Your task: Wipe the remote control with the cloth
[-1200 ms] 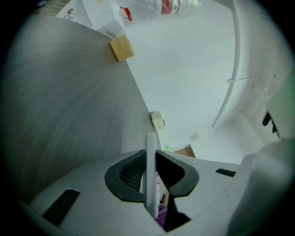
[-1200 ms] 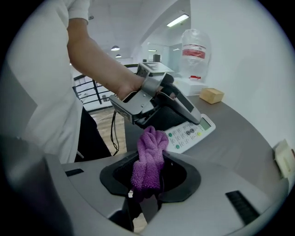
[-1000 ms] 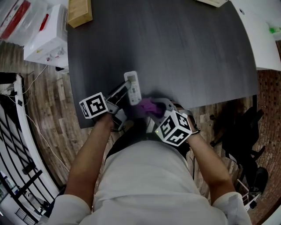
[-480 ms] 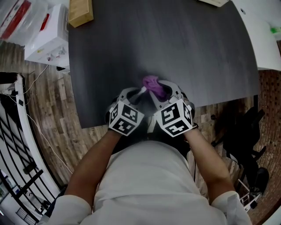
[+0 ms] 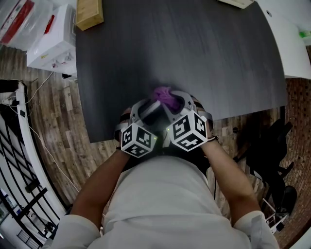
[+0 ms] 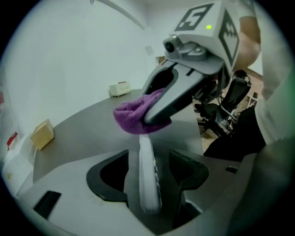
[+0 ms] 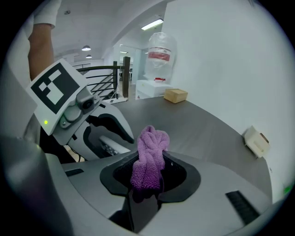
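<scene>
Near the table [image 5: 218, 58] edge, left gripper [image 6: 150, 174] just opening round remote [image 6: 146, 159]; right gripper [image 7: 148, 177] pinches cloth [image 7: 150, 154].

Left gripper view: remote control [image 6: 148, 179] near end blurred, far end covered by cloth [image 6: 133, 119]. Head view: remote nearly all hidden under left gripper [image 5: 147, 111] (jaws just opened, remote betw. them) & right gripper [image 5: 171, 99]. Wooden box [image 5: 89, 12] at tabletop's far left corner cut off by pic's top edge.
</scene>
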Demonstrator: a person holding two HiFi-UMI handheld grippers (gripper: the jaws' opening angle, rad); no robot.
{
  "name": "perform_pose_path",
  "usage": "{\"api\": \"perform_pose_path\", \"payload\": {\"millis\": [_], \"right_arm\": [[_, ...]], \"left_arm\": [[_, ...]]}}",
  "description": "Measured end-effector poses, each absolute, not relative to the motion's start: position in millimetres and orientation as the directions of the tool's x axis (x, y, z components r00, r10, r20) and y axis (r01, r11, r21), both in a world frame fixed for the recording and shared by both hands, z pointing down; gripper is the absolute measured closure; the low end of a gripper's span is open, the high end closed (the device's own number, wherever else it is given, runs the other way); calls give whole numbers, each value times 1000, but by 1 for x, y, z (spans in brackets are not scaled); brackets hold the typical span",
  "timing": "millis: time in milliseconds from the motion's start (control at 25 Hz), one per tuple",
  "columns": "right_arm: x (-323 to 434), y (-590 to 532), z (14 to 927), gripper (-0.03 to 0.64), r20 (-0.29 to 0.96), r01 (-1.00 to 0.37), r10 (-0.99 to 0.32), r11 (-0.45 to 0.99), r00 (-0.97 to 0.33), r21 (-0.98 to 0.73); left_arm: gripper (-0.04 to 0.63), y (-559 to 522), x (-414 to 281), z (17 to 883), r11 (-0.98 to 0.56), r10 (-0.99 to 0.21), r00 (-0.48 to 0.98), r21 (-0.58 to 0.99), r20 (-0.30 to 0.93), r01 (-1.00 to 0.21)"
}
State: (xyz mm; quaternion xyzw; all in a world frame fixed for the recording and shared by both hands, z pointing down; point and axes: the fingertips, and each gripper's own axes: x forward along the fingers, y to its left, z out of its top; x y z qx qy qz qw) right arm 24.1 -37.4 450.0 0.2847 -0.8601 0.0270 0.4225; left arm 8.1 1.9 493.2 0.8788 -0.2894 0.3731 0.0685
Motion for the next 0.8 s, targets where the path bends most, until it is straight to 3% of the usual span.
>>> {"api": "perform_pose_path", "payload": {"millis": [280, 360, 640, 800], "right_arm": [[30, -36, 450, 494, 740, -523, -465, 833, -485, 181], [33, -35, 450, 494, 742, -528, -467, 830, -481, 180], [36, -30, 450, 495, 772, -534, -463, 823, -435, 193], [13, -8, 447, 494, 765, -495, -435, 850, -475, 177]], "left_arm": [[354, 21, -22, 520, -779, -434, 528, -10, 730, -627], [487, 18, -23, 516, -777, -457, 518, -42, 723, -628], [489, 13, -19, 505, -795, -515, 450, -210, 729, -568], [489, 12, -16, 505, -804, -512, 435, -234, 741, -547]]}}
